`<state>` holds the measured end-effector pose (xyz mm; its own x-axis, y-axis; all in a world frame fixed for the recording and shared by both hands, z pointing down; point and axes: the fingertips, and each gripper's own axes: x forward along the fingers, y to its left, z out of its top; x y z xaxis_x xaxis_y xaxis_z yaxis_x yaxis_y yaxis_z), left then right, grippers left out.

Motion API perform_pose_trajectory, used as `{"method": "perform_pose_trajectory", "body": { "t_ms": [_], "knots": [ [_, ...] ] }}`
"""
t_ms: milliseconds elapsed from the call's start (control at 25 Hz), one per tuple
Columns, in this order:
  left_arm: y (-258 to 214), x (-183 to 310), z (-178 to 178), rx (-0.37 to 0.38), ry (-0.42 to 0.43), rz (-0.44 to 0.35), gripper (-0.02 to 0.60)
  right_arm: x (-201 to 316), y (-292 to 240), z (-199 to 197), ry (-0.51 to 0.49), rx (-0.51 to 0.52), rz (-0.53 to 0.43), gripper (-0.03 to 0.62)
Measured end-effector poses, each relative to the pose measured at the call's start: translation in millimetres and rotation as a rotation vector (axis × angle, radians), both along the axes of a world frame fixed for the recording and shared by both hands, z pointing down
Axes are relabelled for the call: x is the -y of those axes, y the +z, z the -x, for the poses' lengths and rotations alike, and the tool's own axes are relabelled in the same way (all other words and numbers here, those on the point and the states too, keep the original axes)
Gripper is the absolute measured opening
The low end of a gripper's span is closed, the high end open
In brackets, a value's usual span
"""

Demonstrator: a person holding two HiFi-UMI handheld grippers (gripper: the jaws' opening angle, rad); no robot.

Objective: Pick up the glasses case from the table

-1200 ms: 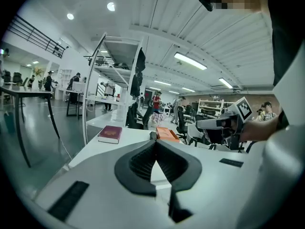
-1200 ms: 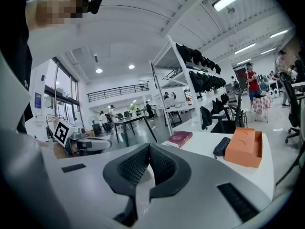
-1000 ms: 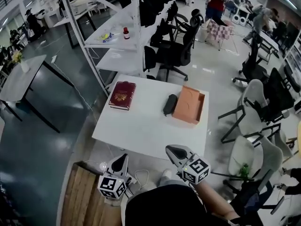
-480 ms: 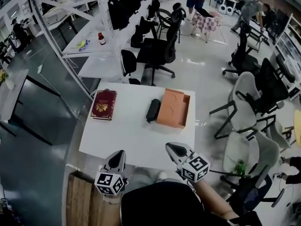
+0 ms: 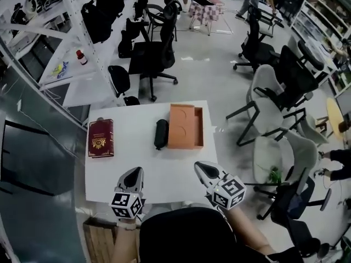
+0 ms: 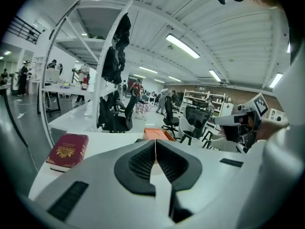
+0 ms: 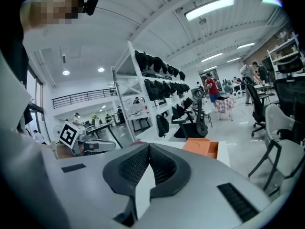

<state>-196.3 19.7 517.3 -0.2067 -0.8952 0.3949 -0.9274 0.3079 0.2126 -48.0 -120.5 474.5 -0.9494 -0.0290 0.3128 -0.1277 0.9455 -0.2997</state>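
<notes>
Left gripper (image 5: pixel 136 172), right gripper (image 5: pixel 201 167) both closed, empty. Glasses case (image 5: pixel 161 134) lies up-frame, midway between them, long axis vertical in frame.

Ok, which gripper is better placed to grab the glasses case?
Probably left. The left gripper has bare table between it and the glasses case. The right gripper is about as near, but the orange box sits close beside the case on that side. Both are shut.
</notes>
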Motion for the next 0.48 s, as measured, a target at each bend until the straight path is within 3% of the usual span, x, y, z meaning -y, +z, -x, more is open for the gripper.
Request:
{"method": "perform_pose_trajectory", "body": {
  "t_ms": [360,480],
  "knots": [
    [51.1,56.5,26.7,-0.069,0.157,0.098,0.033,25.5,22.4,-6.6,0.211,-0.08,0.022,0.028],
    [70.6,74.3,34.1,-0.092,0.213,0.124,0.106,26.3,28.7,-12.3,0.277,-0.107,0.031,0.028]
  ]
}}
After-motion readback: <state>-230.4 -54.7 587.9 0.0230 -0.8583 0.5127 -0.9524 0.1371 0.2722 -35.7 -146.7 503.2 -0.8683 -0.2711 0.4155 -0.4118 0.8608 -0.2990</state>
